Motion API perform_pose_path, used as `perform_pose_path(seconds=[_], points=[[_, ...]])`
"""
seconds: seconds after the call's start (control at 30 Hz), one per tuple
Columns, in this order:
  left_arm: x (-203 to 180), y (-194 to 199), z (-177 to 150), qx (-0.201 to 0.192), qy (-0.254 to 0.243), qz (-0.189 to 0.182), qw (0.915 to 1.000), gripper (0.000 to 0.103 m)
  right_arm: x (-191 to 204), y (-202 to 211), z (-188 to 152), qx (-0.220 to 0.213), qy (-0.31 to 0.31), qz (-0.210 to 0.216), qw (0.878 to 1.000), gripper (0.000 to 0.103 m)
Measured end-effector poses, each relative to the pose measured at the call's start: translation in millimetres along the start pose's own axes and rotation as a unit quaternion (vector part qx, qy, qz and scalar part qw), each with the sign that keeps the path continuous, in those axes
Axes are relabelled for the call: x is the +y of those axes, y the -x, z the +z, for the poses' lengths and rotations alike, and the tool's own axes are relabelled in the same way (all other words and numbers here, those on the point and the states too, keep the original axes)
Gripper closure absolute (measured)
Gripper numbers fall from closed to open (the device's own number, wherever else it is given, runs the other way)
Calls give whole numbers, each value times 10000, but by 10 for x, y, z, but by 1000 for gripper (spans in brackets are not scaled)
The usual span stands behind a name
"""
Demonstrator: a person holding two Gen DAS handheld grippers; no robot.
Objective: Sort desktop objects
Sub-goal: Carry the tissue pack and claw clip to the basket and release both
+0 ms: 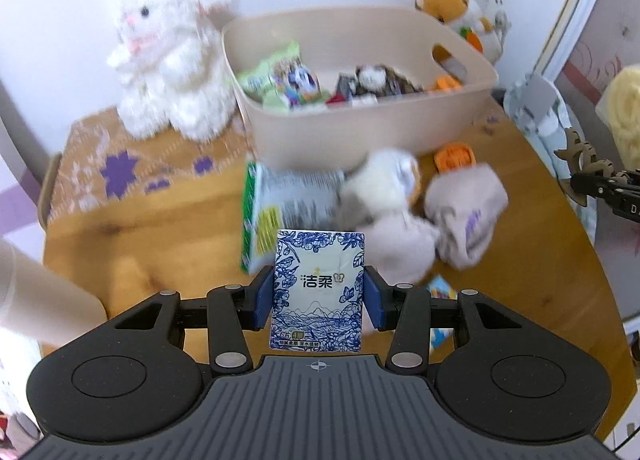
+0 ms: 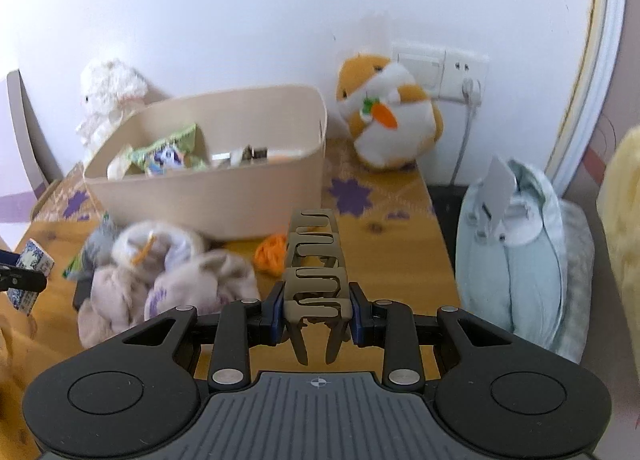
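Note:
My left gripper (image 1: 319,297) is shut on a blue-and-white tissue pack (image 1: 320,284), held upright above the wooden table (image 1: 152,227). My right gripper (image 2: 318,316) is shut on a brown jointed toy (image 2: 316,260) that sticks forward from its pads. That toy and the right gripper also show at the right edge of the left wrist view (image 1: 596,175). The tissue pack (image 2: 30,276) shows at the left edge of the right wrist view. A beige bin (image 1: 360,75) (image 2: 224,163) with several small packets and toys inside stands at the back of the table.
A green-edged packet (image 1: 280,203), a white pouch, beige cloth bags (image 1: 460,211) (image 2: 168,288) and an orange clip (image 1: 454,155) (image 2: 272,252) lie before the bin. A white plush (image 1: 168,55) and an orange hamster plush (image 2: 388,115) flank it. A pale blue bag (image 2: 520,252) sits right of the table.

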State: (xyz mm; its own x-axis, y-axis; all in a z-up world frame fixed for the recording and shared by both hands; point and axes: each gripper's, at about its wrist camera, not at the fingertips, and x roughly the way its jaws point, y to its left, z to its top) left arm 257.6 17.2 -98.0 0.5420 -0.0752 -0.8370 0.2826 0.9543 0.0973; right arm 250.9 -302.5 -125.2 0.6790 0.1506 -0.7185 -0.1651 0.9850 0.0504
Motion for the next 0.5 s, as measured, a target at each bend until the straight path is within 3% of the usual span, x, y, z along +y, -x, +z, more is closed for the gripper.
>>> perform_pose_path(seconds=[0.5], points=[[37,-56,950,-717,60,106,9973,56,185,-211,812,-763,72,177,9969,75]])
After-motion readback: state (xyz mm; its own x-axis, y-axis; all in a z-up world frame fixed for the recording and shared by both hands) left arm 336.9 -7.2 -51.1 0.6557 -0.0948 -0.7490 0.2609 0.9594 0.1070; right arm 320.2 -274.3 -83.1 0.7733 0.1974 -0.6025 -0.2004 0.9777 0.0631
